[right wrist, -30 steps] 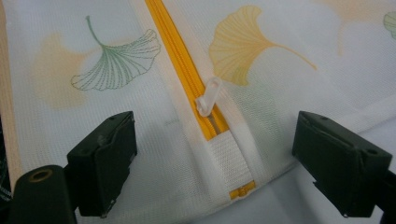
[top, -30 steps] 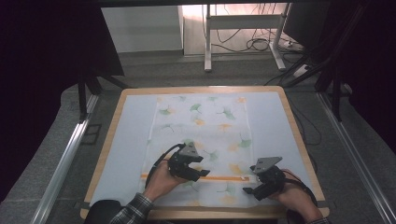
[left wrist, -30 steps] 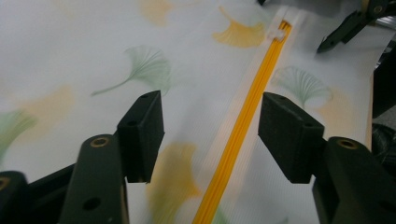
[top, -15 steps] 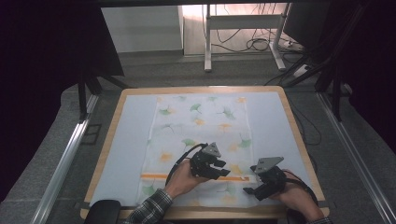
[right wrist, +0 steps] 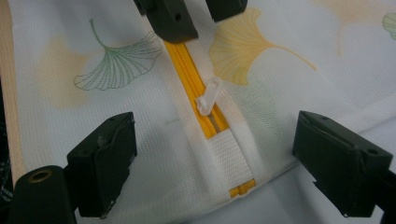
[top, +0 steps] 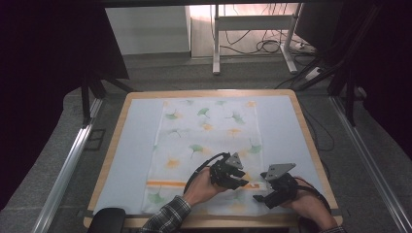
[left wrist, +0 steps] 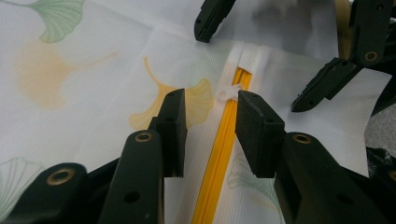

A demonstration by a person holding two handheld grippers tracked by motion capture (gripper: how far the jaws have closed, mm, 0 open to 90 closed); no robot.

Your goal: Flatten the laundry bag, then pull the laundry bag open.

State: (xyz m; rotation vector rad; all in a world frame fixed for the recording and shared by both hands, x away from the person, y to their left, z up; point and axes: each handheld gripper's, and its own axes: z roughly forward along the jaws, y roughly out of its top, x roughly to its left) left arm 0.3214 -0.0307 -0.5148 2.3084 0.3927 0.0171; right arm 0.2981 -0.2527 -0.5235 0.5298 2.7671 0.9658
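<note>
Plaid sleeve [top: 167,216]; black fingers [left wrist: 170,133] with brass-ringed screw holes.

Lab (railed rig [top: 68,165], cables [top: 262,46])

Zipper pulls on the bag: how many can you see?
1. The white zipper pull lies on the yellow zipper near its closed end, ahead of the left gripper. Others may be hidden.

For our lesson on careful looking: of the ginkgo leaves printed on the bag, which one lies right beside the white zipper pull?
The yellow ginkgo leaf, printed directly beside the white zipper pull. The green outlined leaf lies across the yellow zipper, on its far side.
</note>
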